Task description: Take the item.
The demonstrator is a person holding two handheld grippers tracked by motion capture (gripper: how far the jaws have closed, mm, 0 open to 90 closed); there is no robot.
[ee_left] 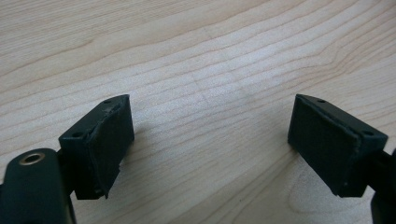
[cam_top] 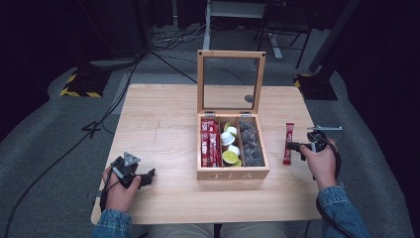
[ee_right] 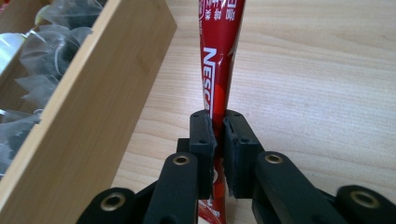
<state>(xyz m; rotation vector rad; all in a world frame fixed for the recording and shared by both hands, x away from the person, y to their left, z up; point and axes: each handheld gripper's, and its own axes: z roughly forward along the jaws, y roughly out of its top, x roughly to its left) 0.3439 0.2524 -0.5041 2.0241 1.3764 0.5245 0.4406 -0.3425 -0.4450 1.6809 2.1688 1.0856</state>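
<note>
**Right gripper clamped on red stick sachet beside tea box**

Left gripper [cam_top: 148, 174] – near table edge, jaws released and spread wide, bare table [ee_left: 210, 70] between the pads, nothing held.

Right gripper [ee_right: 218, 135] – jaws clenched on the red sachet [ee_right: 219, 60], pads pinching its lower part; the sachet runs away from the jaws along the tabletop. In the high view the sachet [cam_top: 288, 144] lies just right of the wooden tea box [cam_top: 233, 174], close to its wall, not inside.

Box: left slot red sachets [cam_top: 210, 144], middle cups [cam_top: 230, 146], right dark tea bags [cam_top: 250, 141]. Glass lid [cam_top: 231, 82] upright at the back.
</note>
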